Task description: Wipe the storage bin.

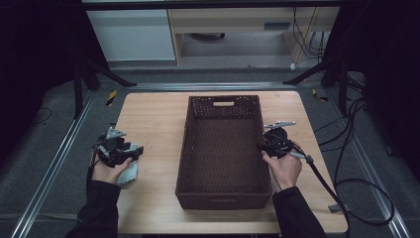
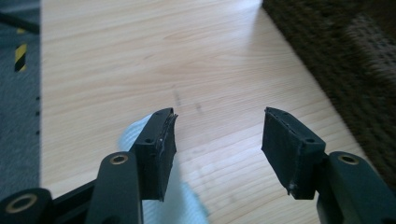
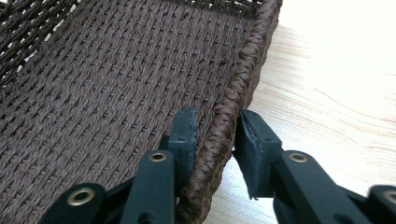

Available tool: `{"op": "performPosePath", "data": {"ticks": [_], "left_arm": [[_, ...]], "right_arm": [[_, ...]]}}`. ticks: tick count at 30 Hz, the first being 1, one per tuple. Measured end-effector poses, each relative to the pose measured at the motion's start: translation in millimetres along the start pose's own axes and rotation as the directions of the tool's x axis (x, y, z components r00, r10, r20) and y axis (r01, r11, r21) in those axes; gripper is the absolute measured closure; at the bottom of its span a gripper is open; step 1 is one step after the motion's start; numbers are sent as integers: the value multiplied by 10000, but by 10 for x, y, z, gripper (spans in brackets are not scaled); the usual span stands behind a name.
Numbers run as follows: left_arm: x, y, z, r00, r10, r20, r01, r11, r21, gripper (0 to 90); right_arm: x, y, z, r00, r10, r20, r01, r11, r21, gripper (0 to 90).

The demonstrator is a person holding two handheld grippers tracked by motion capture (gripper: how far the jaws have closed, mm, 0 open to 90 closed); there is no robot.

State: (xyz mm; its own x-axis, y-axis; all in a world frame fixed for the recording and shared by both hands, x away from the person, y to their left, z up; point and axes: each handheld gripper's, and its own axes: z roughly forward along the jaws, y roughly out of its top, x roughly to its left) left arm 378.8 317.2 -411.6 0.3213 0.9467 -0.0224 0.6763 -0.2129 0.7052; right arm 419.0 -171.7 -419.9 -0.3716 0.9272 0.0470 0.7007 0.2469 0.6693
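The left tool [image 2: 217, 135] is held low over the bare table [image 2: 140, 60] at the near left, its jaws spread wide with nothing between them. A pale cloth-like thing [image 2: 173, 200] is seen beneath its left jaw; it is half covered by the jaw and the hand, so its kind cannot be made out. The right tool [image 3: 215, 135] is held level by the right hand [image 1: 283, 168] at the right rim of the woven basket [image 3: 116, 79], which stands mid-table. Its jaws straddle the rim: the inner pad is set against the rim, the outer one stands just clear, so the rim is released. The basket's far end is cut off in the right gripper view.
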Motion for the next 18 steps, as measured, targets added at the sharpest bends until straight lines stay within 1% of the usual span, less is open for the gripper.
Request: {"op": "performPosePath", "data": {"ticks": [2,4,7,12,18], "left_arm": [[61,-32,-1,9999,-76,-135,77,10000,51,429],[112,-81,4,9997,-174,-197,176,9998,104,428],[166,-160,25,9994,-215,-253,223,9993,285,428],[212,-281,61,9992,-250,-301,265,9982,530,429],[251,-391,189,9992,-141,-383,179,9948,1002,448]], "right_arm": [[-6,-4,-3,10000,3,7,-3,10000,-62,651],[-12,-7,-10,9999,68,-82,-69,10000,-56,627],[-9,-10,-33,9999,100,-139,-102,9999,-103,618],[12,-32,-70,9997,18,-228,-20,10000,-82,603],[26,-59,-86,9997,-98,-214,98,10000,-13,588]]}}
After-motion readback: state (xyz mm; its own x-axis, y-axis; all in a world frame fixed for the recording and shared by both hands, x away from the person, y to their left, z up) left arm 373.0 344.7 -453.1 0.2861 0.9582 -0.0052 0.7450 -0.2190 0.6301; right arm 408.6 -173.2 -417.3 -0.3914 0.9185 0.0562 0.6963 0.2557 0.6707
